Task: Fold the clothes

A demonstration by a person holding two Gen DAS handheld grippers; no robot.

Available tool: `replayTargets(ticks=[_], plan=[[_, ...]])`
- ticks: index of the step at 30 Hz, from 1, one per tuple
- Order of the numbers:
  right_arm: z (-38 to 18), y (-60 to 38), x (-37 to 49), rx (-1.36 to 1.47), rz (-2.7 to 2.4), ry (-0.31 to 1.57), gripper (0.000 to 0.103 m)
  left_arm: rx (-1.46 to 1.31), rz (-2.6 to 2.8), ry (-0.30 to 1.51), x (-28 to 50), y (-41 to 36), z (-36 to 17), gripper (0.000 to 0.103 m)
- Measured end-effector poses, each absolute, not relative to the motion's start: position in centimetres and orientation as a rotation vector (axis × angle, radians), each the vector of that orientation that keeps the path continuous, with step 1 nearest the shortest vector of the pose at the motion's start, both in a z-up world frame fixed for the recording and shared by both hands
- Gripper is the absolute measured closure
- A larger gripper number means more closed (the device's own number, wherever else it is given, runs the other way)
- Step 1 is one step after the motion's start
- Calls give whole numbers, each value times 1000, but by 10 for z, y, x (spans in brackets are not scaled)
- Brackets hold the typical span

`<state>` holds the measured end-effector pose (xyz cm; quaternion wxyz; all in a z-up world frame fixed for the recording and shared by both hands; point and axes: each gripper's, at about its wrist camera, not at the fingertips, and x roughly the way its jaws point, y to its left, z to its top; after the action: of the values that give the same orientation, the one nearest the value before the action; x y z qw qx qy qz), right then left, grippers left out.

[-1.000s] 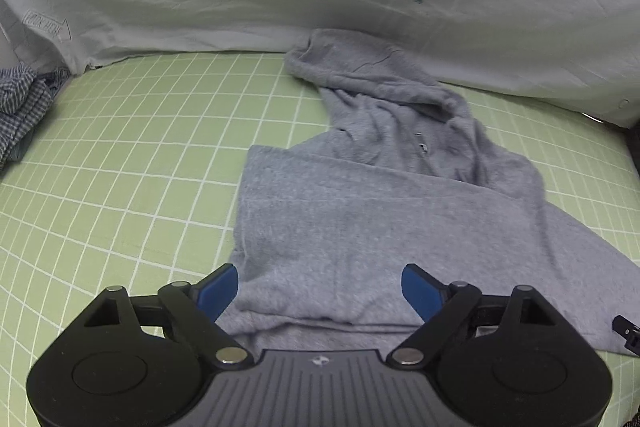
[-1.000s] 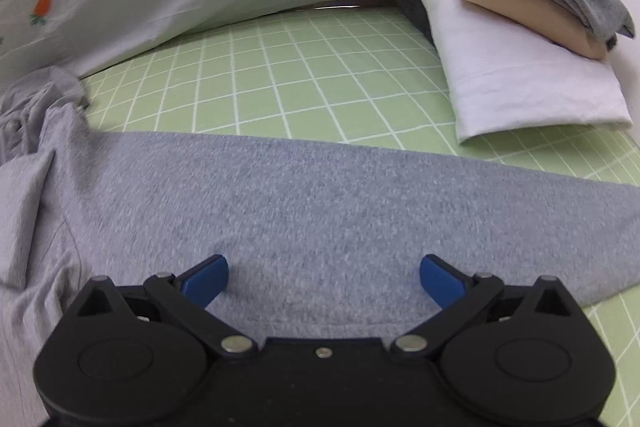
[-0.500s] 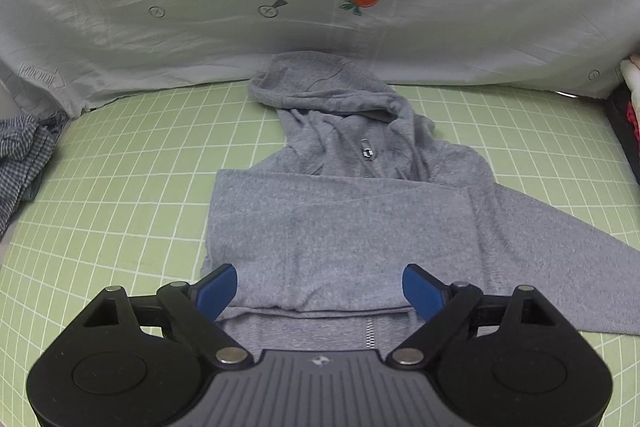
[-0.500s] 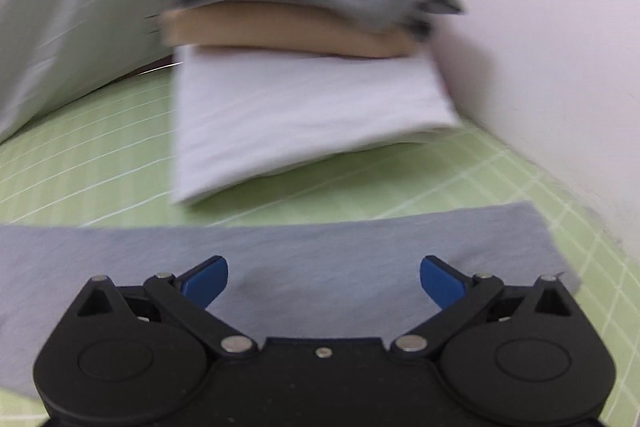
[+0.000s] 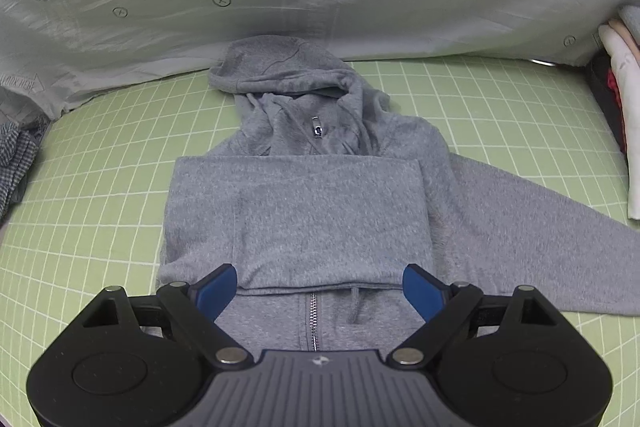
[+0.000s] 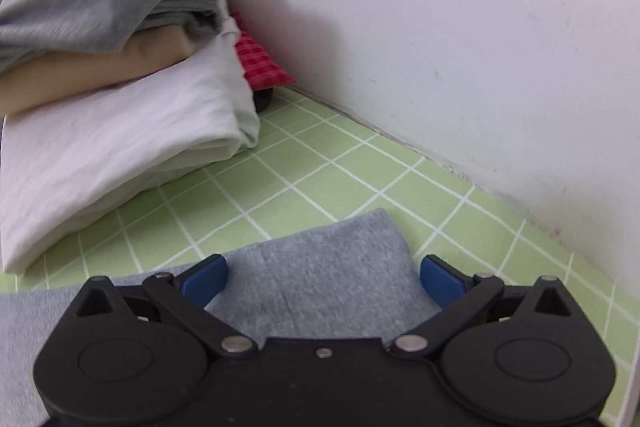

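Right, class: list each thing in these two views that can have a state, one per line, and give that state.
Grey hoodie: lying flat, one sleeve folded across its chest.
Zip: closed where visible.
Other sleeve: stretched out flat, unfolded.
Sleeve cuff: flat, lying between the right claw's open jaws.
Left claw: open, empty.
Right claw: open, not gripping.
Clothes stack: folded, piled.
Checked garment: crumpled, unfolded.

Cloth on cloth, plastic above

The hoodie [image 5: 304,211] is matt heathered fleece (metal zipper [image 5: 313,323]); the green sheet [image 5: 100,195] smooth cotton; the left gripper [image 5: 320,287] matt black plastic, blue pads [image 5: 218,285].
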<state>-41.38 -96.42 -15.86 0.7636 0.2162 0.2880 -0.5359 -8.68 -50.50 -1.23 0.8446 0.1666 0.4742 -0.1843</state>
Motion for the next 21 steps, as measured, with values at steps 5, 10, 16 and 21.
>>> replayTargets(ticks=[5,10,16,21], plan=[[-160,-958,-412,445,-1165,608,0,365,-398,995,-89,-507,-12,13],[-152,-961,-410,453,-1094,651,13,350,-407,984,-92,-500,-6,13],[-137,-956,-400,488,-996,691,84,236,-408,958,-99,-471,5,12],[-113,-934,-393,523,-949,640,87,131,-393,949,-107,-433,9,10]])
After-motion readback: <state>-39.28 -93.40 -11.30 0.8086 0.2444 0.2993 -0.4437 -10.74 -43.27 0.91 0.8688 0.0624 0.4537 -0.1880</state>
